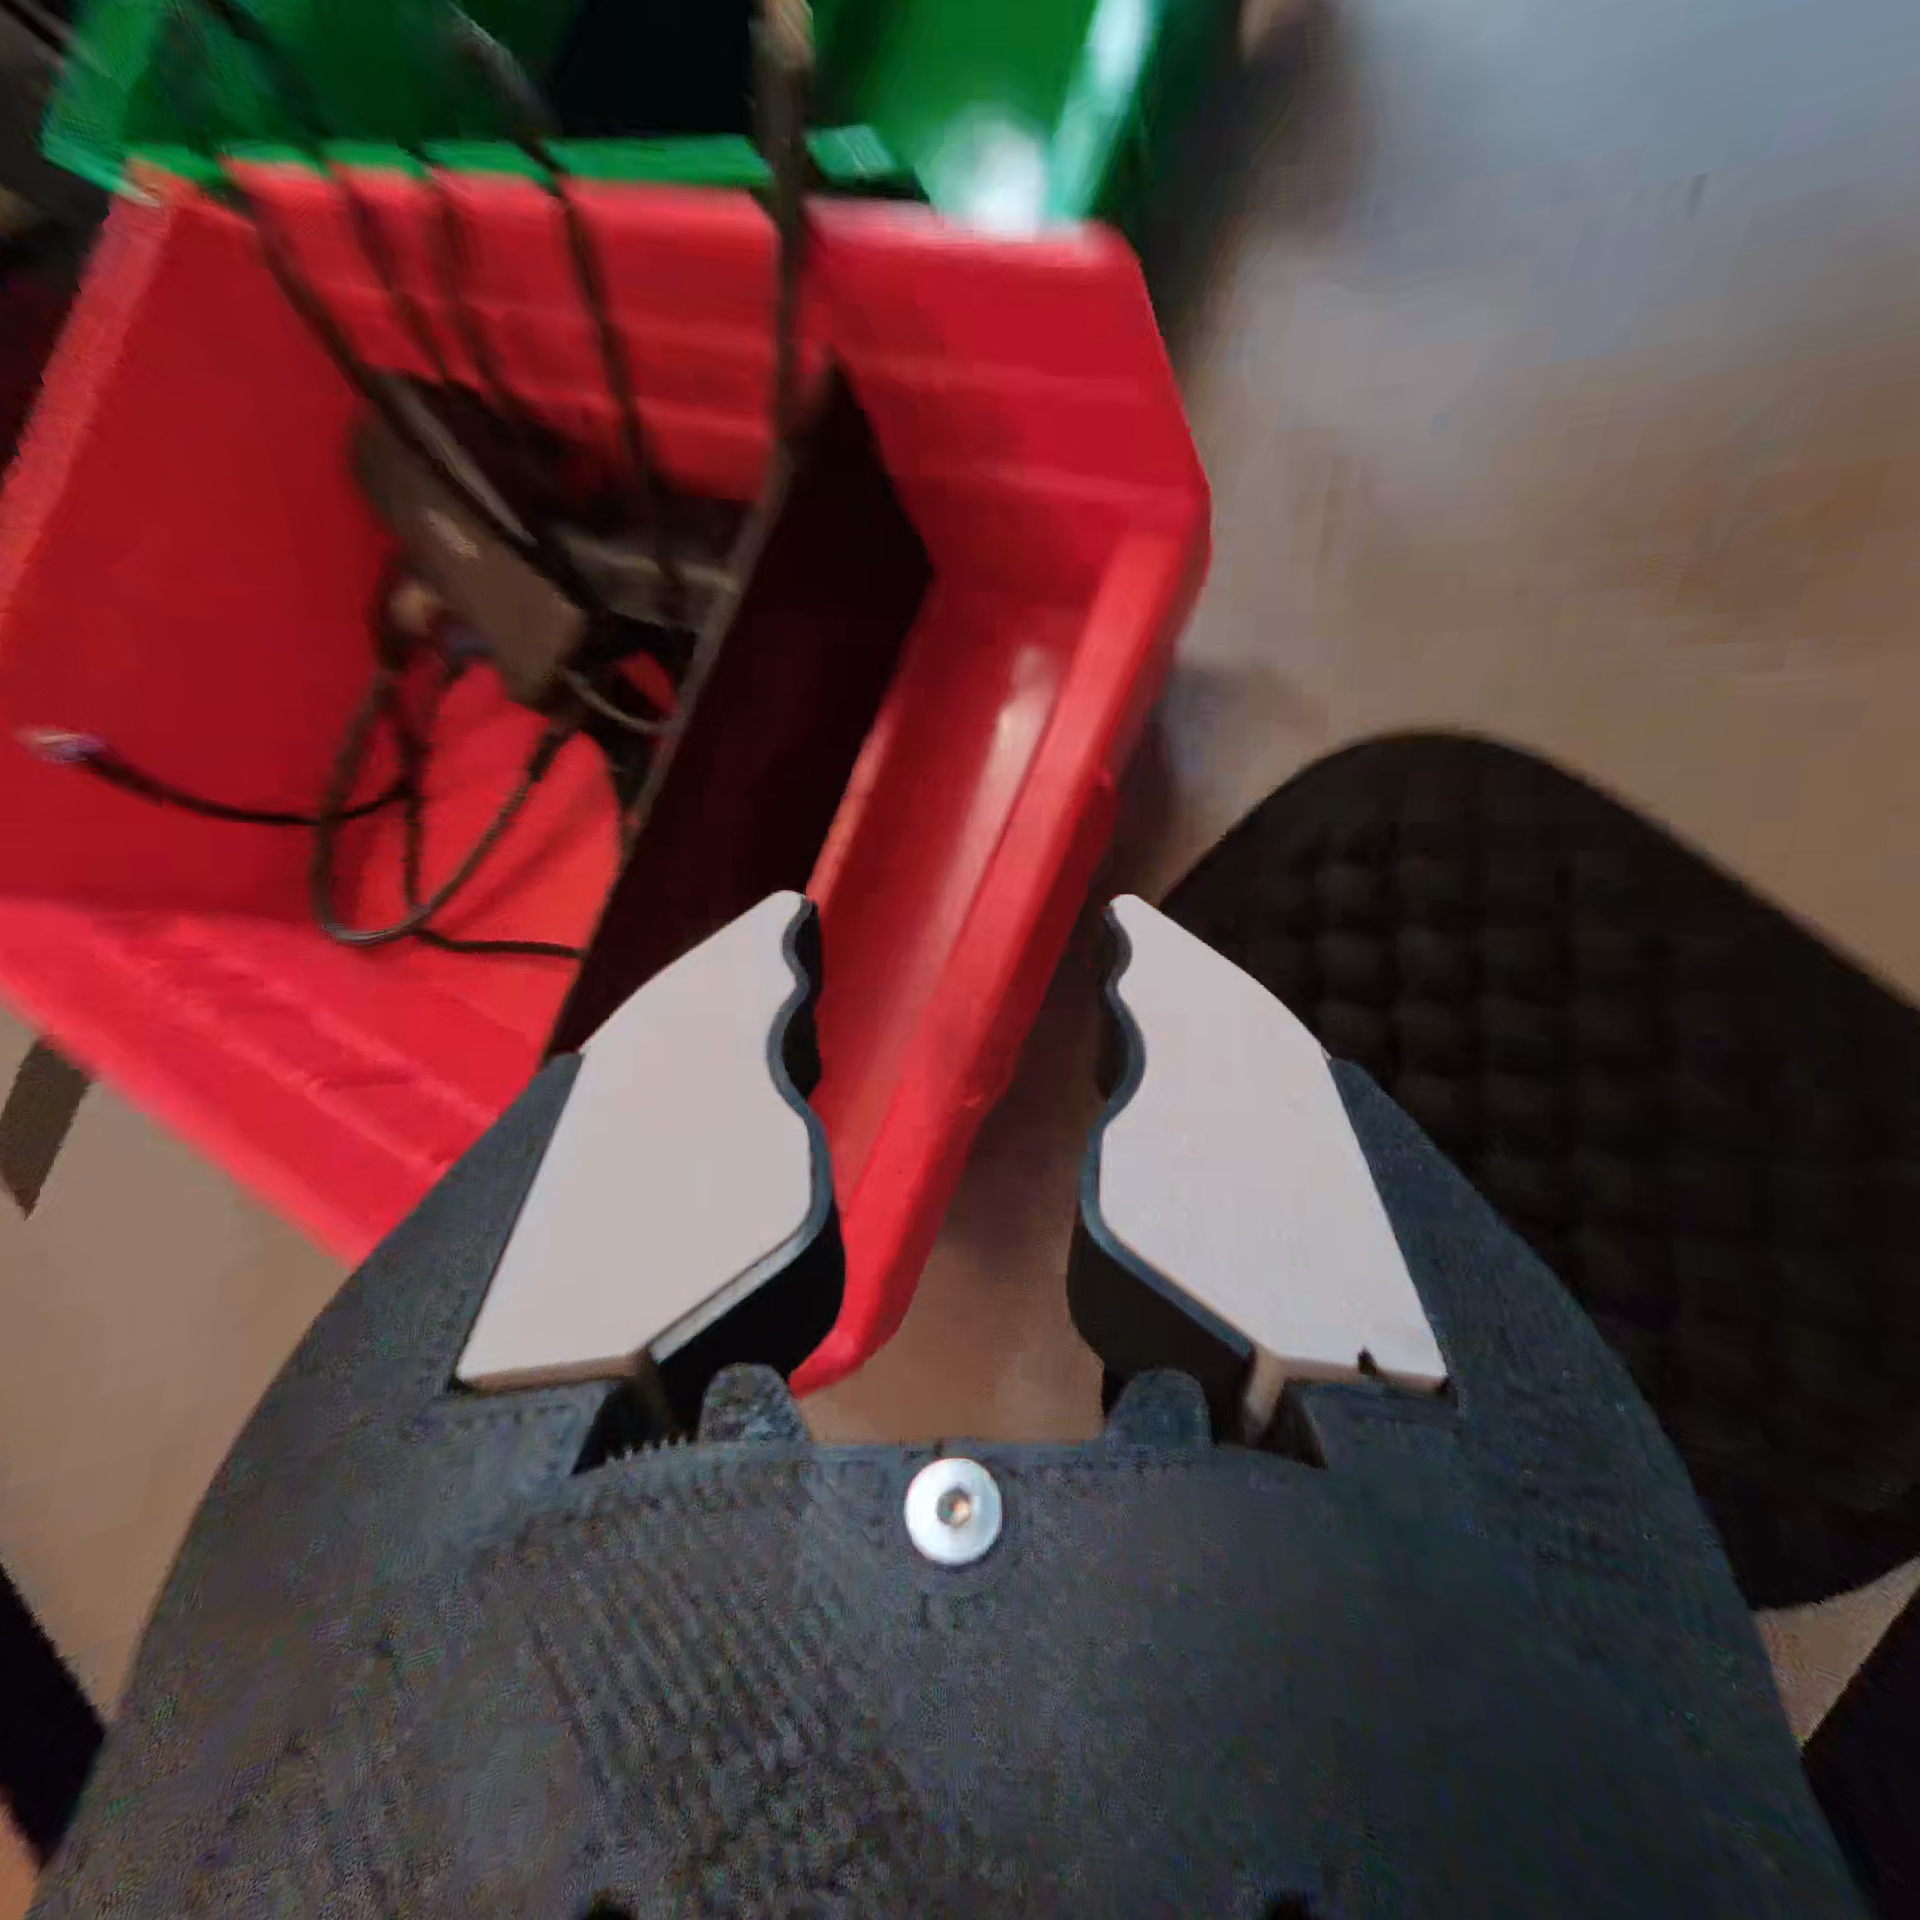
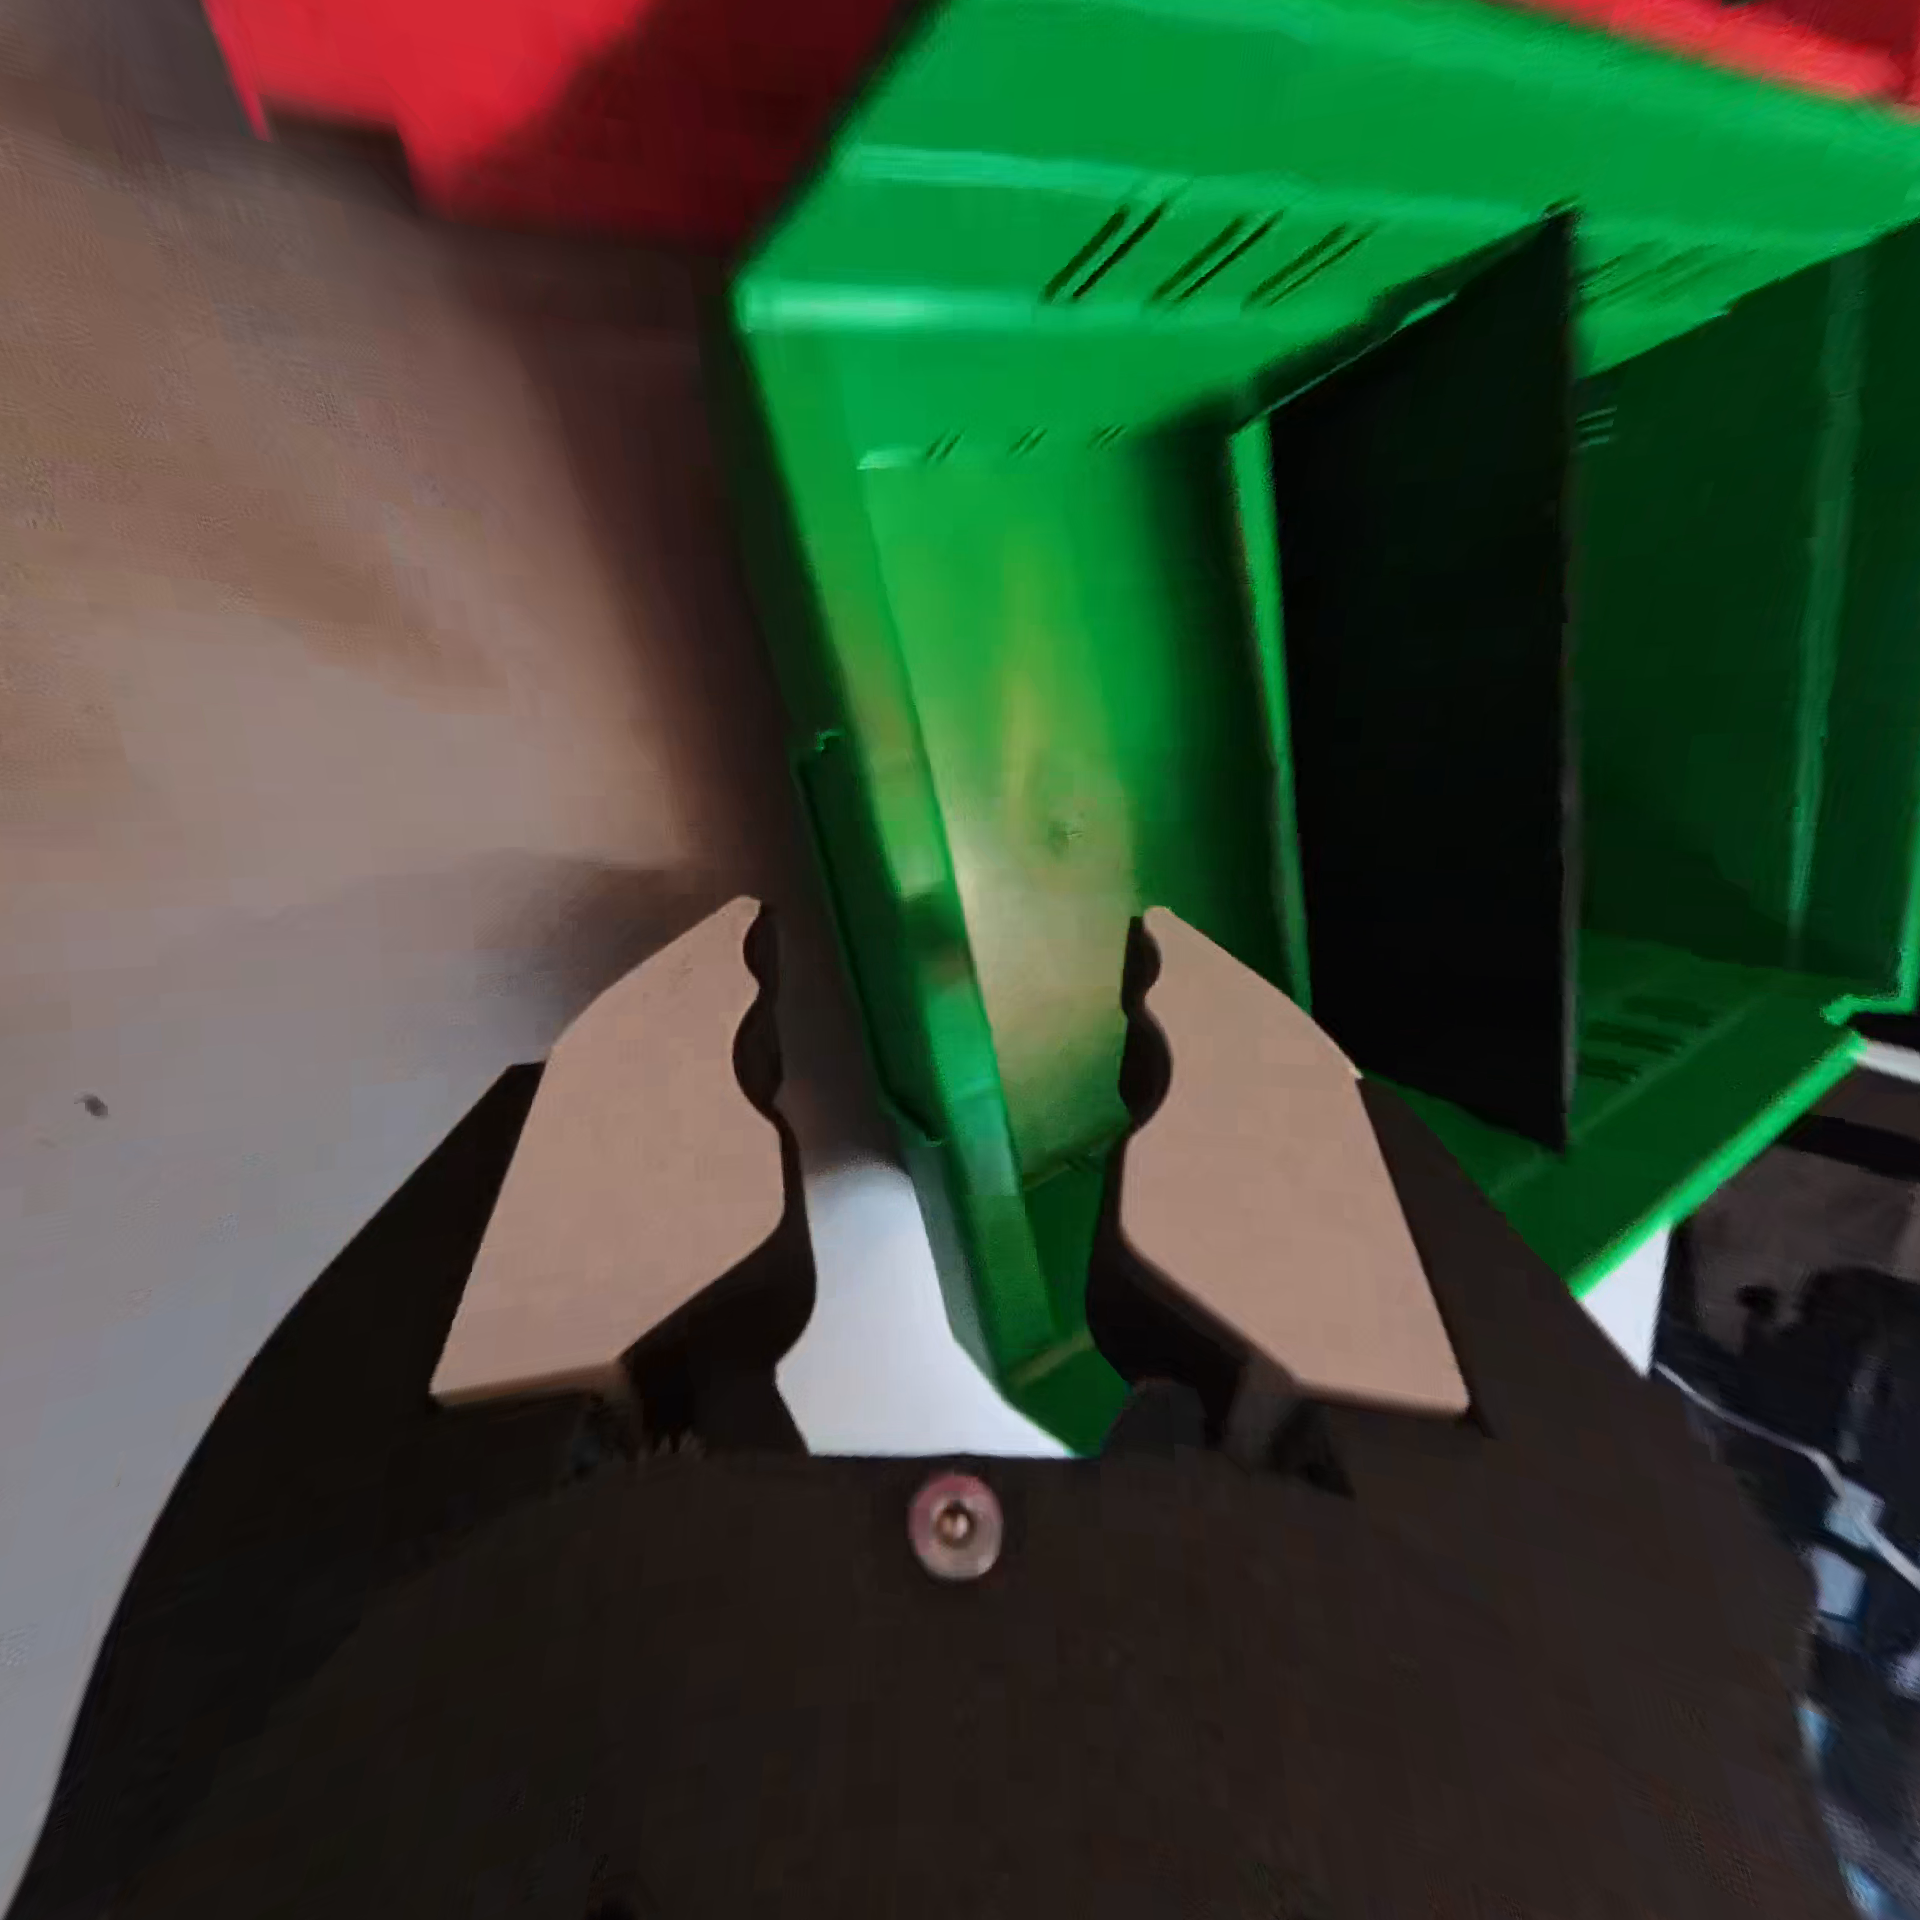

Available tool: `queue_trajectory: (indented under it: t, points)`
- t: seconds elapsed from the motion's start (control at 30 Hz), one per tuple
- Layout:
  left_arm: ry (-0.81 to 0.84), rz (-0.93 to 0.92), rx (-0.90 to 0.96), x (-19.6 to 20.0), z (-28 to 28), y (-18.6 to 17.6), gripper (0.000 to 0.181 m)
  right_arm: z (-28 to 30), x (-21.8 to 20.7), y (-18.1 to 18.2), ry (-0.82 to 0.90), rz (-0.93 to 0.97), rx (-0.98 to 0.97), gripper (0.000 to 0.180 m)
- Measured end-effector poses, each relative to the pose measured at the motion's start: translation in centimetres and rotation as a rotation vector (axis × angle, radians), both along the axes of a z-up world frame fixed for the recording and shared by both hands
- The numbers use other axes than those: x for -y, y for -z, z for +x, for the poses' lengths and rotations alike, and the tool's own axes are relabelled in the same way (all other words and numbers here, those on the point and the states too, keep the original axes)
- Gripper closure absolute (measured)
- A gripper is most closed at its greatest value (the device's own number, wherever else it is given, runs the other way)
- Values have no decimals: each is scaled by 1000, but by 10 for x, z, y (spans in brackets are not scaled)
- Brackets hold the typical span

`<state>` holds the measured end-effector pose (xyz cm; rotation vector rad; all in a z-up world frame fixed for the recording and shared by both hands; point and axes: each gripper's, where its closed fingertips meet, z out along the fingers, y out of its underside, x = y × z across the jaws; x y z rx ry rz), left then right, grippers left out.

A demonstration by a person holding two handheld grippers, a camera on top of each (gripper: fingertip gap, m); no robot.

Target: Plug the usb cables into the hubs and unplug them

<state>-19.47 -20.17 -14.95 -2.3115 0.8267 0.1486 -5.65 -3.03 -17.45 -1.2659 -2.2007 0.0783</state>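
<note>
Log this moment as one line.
left gripper: open, over red bin rim | right gripper: open, over green bin rim | cables: untouched

In the left wrist view, a bin (image 1: 987, 436) fills the 10 o'clock area, with a hub (image 1: 468, 561) and tangled cables (image 1: 395, 831) lying inside it. A second bin (image 1: 935, 94) stands behind it at 12 o'clock, and a chair seat (image 1: 1558, 1091) lies at 3 o'clock.

Likely workshop: plastic storage bins (image 1: 997, 436), mesh chair (image 1: 1558, 1091), blurred.
</note>
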Motion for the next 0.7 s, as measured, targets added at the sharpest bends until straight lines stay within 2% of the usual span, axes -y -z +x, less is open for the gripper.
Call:
queue_trajectory:
  t: [0.03,0.1,0.13,0.17,0.2,0.43,0.7]
  points:
    - [26,-82,-46,-4,-1,15,128,-1,-1,12,-19,16,68,116]
    - [72,-229,-105,-9,-6,42,127,-2,-3,33,-29,32,161,127]
    - [97,-301,-108,-9,-6,53,131,-3,-5,39,-31,44,171,145]
    - [127,-375,-80,-6,-3,61,138,-4,-6,40,-25,38,140,148]
    - [144,-426,-43,-4,2,65,153,1,-5,40,-11,11,140,147]
    - [88,-270,-84,-19,4,62,154,80,-2,39,119,6,110,148]
    - [16,-216,-107,-38,-13,61,153,161,-73,39,326,34,101,148]
